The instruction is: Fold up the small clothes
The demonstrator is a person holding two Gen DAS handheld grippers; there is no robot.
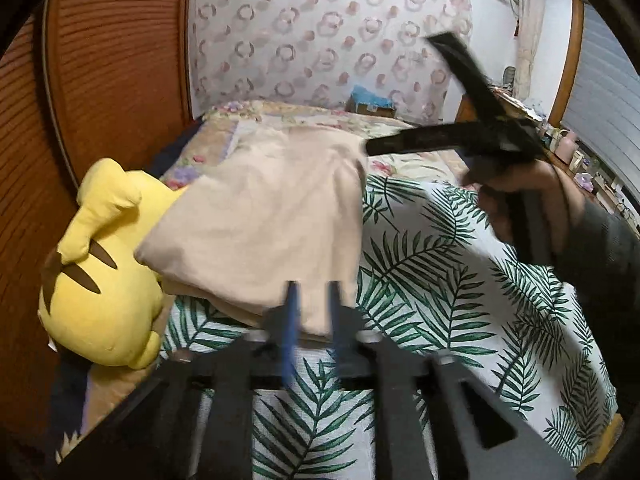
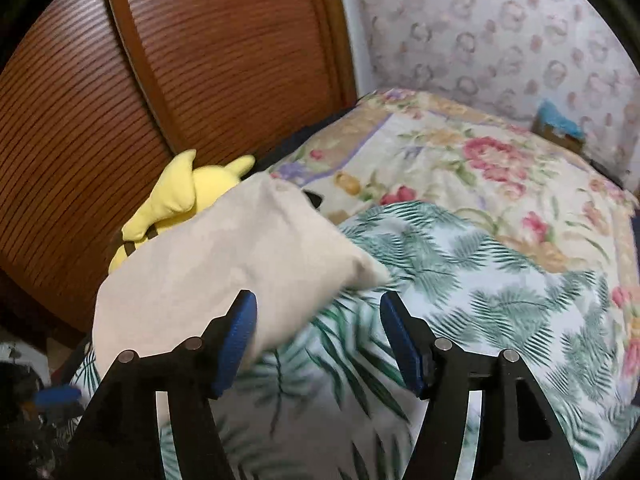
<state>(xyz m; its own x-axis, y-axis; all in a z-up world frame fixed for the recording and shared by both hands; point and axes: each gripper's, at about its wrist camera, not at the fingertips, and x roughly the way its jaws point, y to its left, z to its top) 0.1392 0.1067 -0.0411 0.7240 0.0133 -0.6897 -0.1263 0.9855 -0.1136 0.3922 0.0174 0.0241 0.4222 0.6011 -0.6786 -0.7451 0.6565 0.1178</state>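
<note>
While the bed (image 1: pixel 460 280) filled most of both views, a leaf-print cover (image 2: pixel 460 280) lay over its near part and a floral quilt (image 2: pixel 460 168) over the far part, toward 12 o'clock. Brown ribbed wooden panel (image 1: pixel 112 60) ran along the bed's 9 o'clock side, patterned wallpaper (image 1: pixel 320 32) behind it.

Beige folded garment (image 1: pixel 260 216) lay on the leaf-print cover at the bed's 9–10 o'clock side, its far-left edge resting against a yellow plush toy (image 1: pixel 100 280). Plush sat at 9 o'clock from the garment, wedged between it and the wooden panel. Small box with blue stuff on top (image 1: pixel 372 102) sat at the wall, 12 o'clock, well apart from the garment.

Left hand-held gripper (image 1: pixel 314 308) sat at the garment's 6 o'clock edge, blue pads a narrow gap apart; motion blur, cannot tell whether cloth was pinched or just behind the tips. Right hand-held gripper (image 2: pixel 318 340) had jaws clearly apart, nothing clamped: its left pad (image 2: pixel 236 344) overlapped the garment's near corner, the right pad over bare leaf-print cover. In the left wrist view the right hand-held gripper (image 1: pixel 400 96) showed at 2 o'clock, fingers spread wide above the bed, gripped by a hand (image 1: pixel 524 204) in a dark sleeve (image 1: pixel 600 248).
</note>
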